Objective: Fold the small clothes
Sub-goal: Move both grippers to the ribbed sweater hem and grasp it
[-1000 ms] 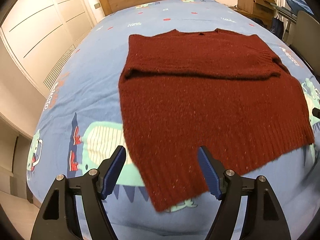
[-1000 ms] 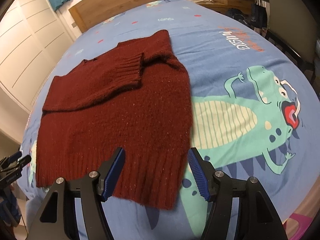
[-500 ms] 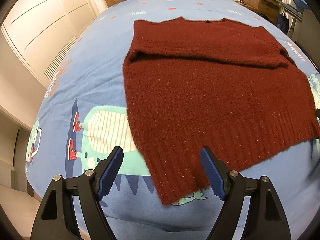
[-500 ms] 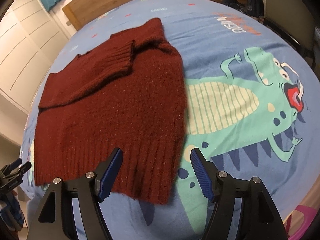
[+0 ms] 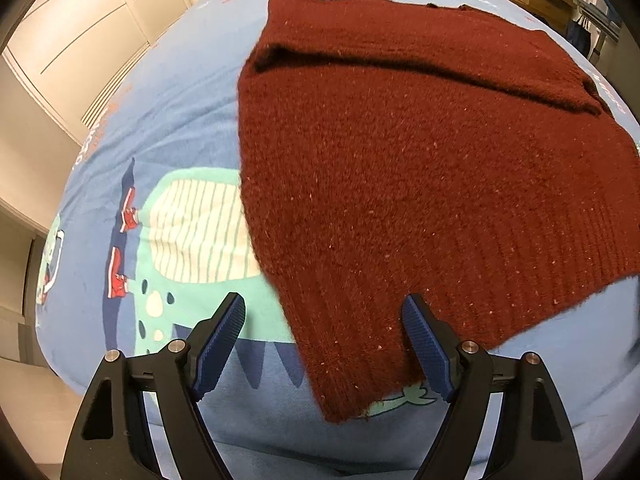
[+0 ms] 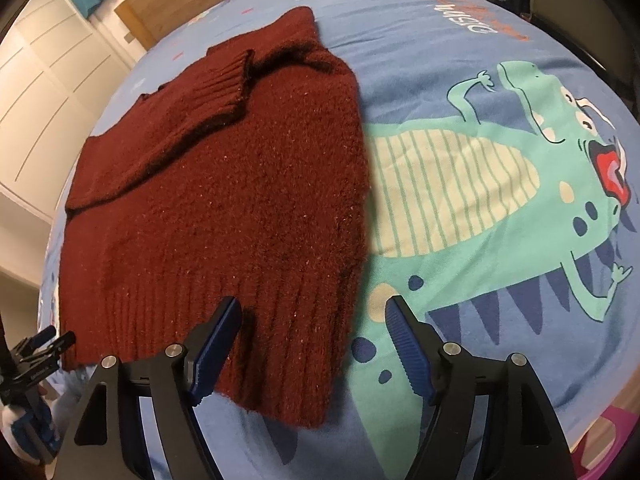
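Two tongs over near hem of dark red knitted sweater [image 5: 420,168], which lies flat on bed [image 5: 192,92] with blue dinosaur-print cover, sleeves folded across upper body. Left tongs [image 5: 324,314]: jaws wide apart, holding nothing, sweater's lower left hem corner lying below gap between them. Right tongs [image 6: 312,316]: jaws opening, holding nothing, lower right hem corner below gap. Sweater cuff [image 6: 218,88] ribbed, lying near collar end.

Even, warm indoor light is seen in both views, with soft shadows. Strong fisheye bending and dark corner vignetting are noted; slight blur throughout.
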Motion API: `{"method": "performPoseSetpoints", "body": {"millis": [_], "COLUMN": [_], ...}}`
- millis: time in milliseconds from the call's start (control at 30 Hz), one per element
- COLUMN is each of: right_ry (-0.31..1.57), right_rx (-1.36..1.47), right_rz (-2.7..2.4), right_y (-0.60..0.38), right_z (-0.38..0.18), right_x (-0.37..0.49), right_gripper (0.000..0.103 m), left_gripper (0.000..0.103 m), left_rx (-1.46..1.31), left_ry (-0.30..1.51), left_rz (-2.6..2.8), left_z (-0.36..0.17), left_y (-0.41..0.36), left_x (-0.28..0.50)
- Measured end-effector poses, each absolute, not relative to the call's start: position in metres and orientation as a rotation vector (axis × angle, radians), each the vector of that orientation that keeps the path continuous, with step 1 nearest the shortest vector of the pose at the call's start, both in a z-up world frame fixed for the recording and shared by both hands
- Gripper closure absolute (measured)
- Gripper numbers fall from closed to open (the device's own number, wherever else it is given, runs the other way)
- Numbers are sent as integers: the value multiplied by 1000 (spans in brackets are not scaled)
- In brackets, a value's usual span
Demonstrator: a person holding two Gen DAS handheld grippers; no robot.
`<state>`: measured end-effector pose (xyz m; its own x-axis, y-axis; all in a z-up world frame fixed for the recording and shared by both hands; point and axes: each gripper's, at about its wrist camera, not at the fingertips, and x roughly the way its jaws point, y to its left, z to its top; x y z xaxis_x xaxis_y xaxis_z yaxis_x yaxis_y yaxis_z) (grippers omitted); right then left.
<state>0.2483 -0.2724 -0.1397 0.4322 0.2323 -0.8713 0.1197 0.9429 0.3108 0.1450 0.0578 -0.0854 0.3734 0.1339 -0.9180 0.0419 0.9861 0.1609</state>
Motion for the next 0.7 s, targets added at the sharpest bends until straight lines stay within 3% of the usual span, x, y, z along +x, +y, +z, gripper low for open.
{"method": "performPoseSetpoints", "body": {"millis": [533, 700], "right_ry": [1135, 1137], "right_rx": [350, 353], "right_rz": [97, 105], "right_y": [-276, -279], "right_z": [-143, -143], "right_x": [256, 255], "right_gripper": [23, 23], "left_gripper": [18, 17], "left_rx": [124, -8], "left_ry": [1206, 1237], "left_rz": [43, 0], "left_z": [-91, -96], "left_y": [76, 106], "left_x": [152, 158]}}
